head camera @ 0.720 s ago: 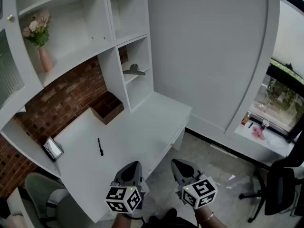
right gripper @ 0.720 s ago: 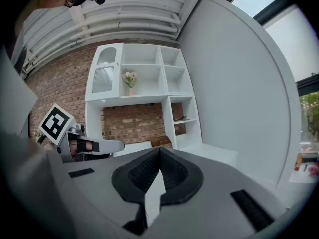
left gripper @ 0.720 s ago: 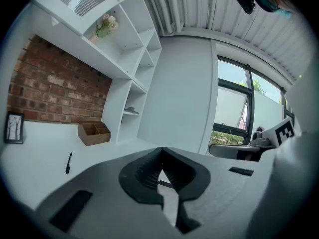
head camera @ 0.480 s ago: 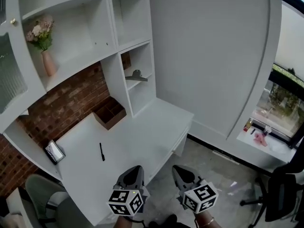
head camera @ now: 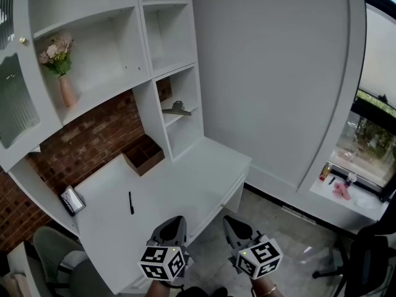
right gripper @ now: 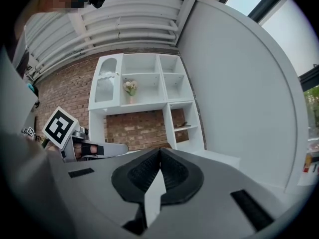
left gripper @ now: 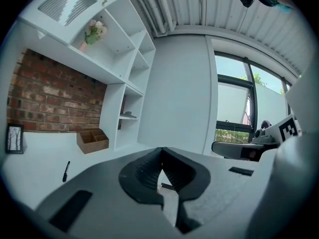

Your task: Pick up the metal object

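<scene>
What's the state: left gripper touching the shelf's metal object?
Apart. Head view: left gripper, shut and empty, hovers at the desk's near edge; metal object lies on the cubby shelf across the desk.

This looks like a home office or study nook: a white built-in desk [head camera: 185, 184] stands below white open shelves [head camera: 111, 36] against a red brick wall [head camera: 93, 135]. A vase of flowers [head camera: 63, 73], a small framed picture [head camera: 72, 200], a wooden desk organiser [head camera: 144, 154] and a pen [head camera: 130, 203] furnish it. A dark office chair [head camera: 371, 258] stands near a large window [head camera: 377, 129].
</scene>
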